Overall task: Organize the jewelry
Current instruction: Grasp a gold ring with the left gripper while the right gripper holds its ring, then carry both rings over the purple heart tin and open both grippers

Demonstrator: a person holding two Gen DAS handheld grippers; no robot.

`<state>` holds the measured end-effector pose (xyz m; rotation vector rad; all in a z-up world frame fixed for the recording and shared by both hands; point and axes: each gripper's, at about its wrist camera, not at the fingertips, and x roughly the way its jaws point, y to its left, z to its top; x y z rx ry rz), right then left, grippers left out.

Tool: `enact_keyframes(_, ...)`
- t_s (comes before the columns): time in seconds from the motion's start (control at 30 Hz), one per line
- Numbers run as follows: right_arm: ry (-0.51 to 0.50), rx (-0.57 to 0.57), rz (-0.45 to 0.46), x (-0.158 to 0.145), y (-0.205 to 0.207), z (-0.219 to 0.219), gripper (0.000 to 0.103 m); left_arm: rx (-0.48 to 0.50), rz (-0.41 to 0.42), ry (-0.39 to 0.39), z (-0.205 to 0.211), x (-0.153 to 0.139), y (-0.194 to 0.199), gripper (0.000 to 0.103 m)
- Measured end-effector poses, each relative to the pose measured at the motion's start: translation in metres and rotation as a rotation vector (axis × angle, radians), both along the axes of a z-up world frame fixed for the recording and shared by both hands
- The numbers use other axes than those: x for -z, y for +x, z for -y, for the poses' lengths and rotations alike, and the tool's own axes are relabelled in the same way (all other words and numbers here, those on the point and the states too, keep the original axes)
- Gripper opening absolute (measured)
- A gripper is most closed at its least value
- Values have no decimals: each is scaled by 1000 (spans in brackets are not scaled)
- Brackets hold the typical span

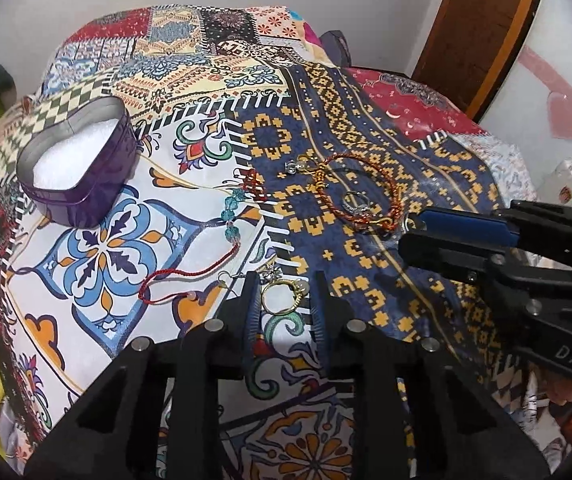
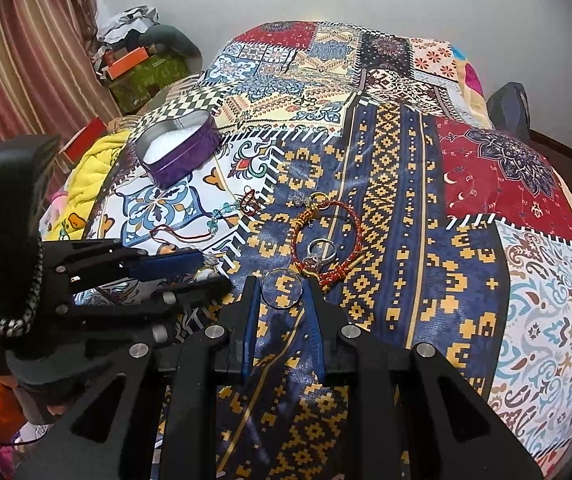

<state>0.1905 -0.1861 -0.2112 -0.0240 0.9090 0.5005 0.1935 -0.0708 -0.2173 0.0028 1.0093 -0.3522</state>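
A purple heart-shaped tin (image 1: 73, 168) with white lining stands open on the patterned bedspread; it also shows in the right wrist view (image 2: 181, 150). My left gripper (image 1: 283, 280) is open around a gold ring (image 1: 281, 298) lying on the cloth. My right gripper (image 2: 281, 282) is open around a thin silver ring (image 2: 281, 290). A red-gold braided bracelet (image 1: 360, 196) encircles a silver ring (image 1: 356, 202). A red cord with teal beads (image 1: 229, 216) lies left of it. A small clear earring (image 1: 294, 166) lies further back.
The patchwork bedspread (image 2: 406, 200) covers the whole bed. A yellow blanket (image 2: 89, 172) and boxes (image 2: 133, 68) sit at the left by a striped curtain. A wooden door (image 1: 482, 24) stands at the right.
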Motion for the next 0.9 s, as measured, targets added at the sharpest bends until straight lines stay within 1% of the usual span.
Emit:
enact_keyframes(0.07, 2, 2, 7, -3, -1, 1, 20, 4, -4, -22, -3, -2, -2, 24)
enact_keyframes(0.27, 14, -5, 37, -15, -1, -3, 20, -16, 54, -16, -13, -22, -19, 24)
enact_keyframes(0.4, 25, -24, 68, -27, -1, -14, 20, -63, 111, -18, -30, -43, -25, 24)
enact_keyframes(0.63, 40, -70, 118, -45, 5, -40, 20, -170, 237, -15, -67, -82, -29, 24)
enact_keyframes(0.9, 58, -111, 166, -61, 13, -67, 20, -261, 322, -12, -103, -103, -27, 24)
